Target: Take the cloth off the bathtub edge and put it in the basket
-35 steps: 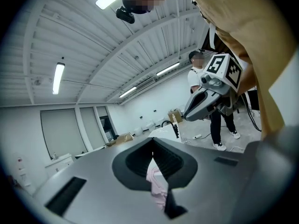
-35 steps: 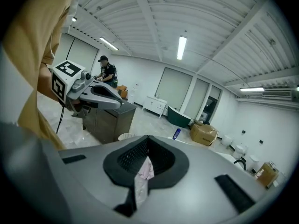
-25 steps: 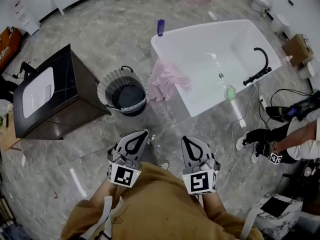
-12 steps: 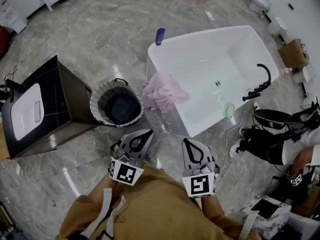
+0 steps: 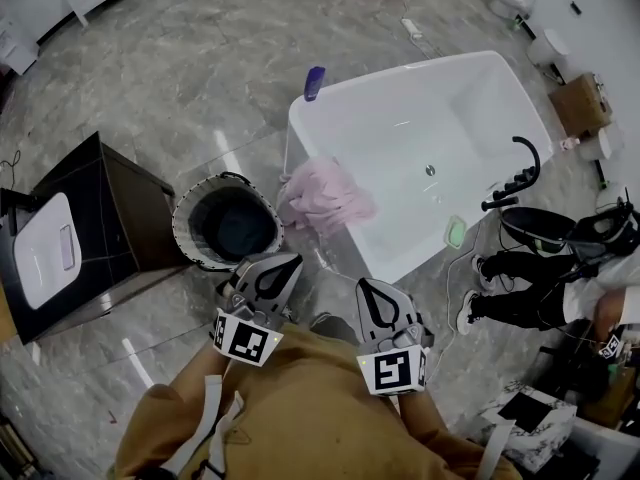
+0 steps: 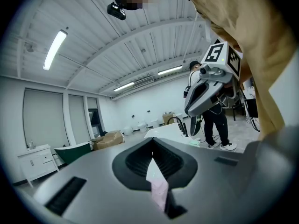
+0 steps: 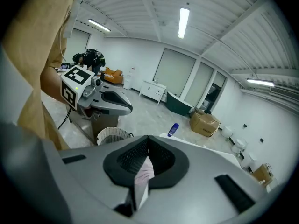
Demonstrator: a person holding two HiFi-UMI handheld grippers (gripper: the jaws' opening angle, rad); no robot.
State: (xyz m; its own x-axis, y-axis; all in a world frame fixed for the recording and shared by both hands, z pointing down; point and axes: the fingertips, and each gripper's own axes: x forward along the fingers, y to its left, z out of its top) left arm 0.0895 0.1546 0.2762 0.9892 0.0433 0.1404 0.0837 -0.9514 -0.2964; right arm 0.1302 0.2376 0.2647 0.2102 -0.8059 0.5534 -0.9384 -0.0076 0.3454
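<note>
- Pink cloth (image 5: 325, 193): draped over the near rim of the bathtub (image 5: 470, 118), not yet touched. It stays there because it hangs down both sides of the rim.
- Cloth axis: its length lies across the rim. One bunched end points outward and down toward the basket (image 5: 190, 200), and the other spreads into the tub.
- Basket: stands on the floor just beside the tub's outer wall, mouth up and close to the cloth's outer end, so the carry looks short.
- Left gripper (image 5: 290, 260): jaws clenched, nothing in them. It is held in front of the person's body, pointing toward the basket and the cloth, and only a pink sliver shows beyond the tips.
- Right gripper (image 5: 365, 286): jaws likewise clenched and empty, aimed at the tub rim and apart from the cloth.
- Judgement: approach stage. Either pair of jaws must part before a grasp.
- Blue bottle (image 5: 314, 81): stands on the tub's far corner, well clear.
</note>
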